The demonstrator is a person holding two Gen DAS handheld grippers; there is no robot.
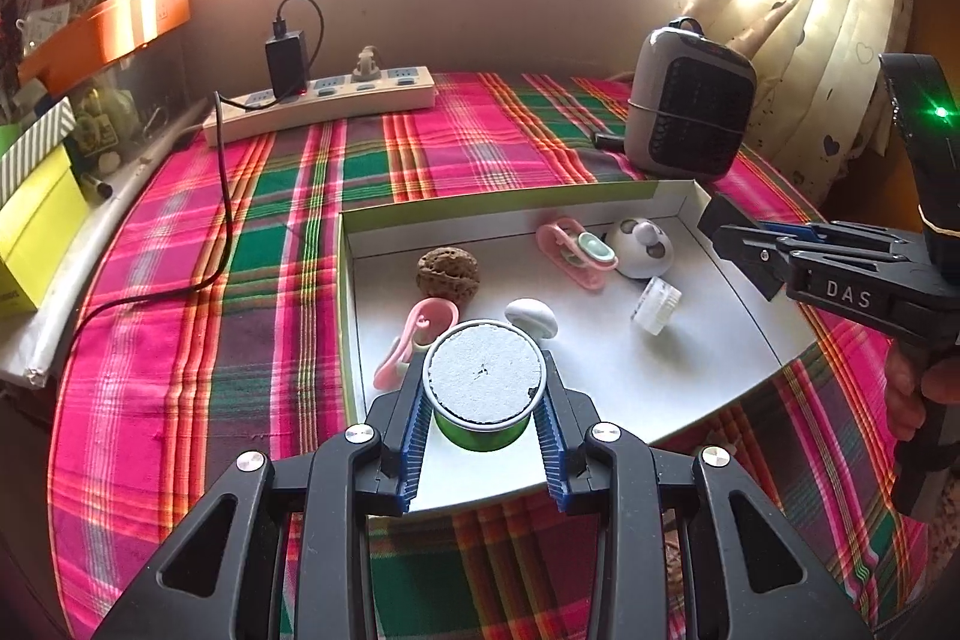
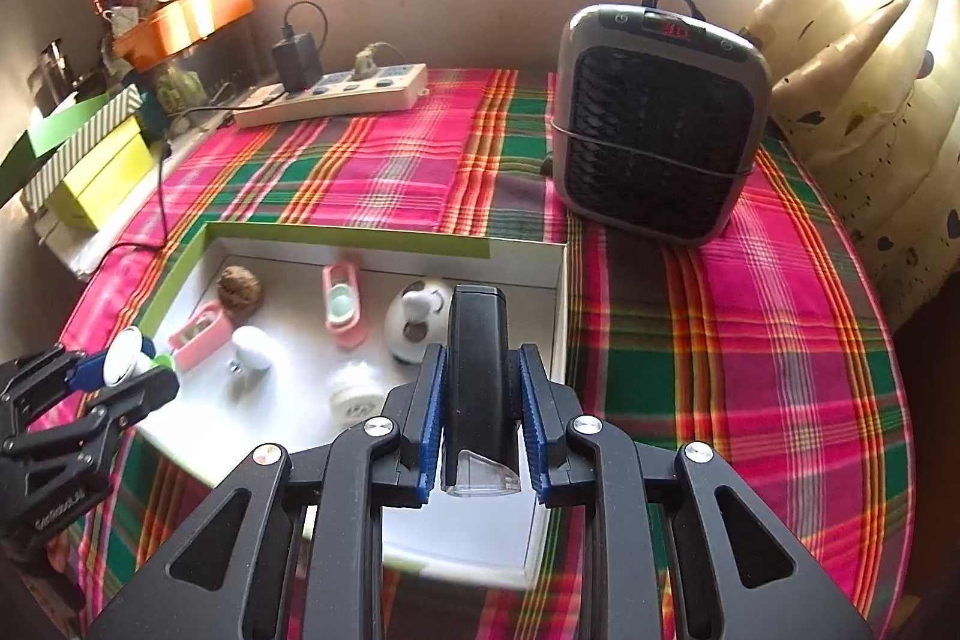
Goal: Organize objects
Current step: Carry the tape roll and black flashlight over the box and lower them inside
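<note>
Both grippers loaded over the box

Left gripper [image 1: 483,421] is clamped on one green tin [image 1: 483,388]; the white box [image 1: 690,202] on the plaid bench holds two pink clips [image 2: 343,307], one walnut [image 1: 448,275], three white bits; right gripper [image 2: 477,415] pinches one black gadget [image 2: 478,370].

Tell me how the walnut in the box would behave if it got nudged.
The walnut looks rounded, so it would probably roll across the smooth white box floor. Its pitted shell suggests decent grip and stiffness. Likely light for its size.
</note>
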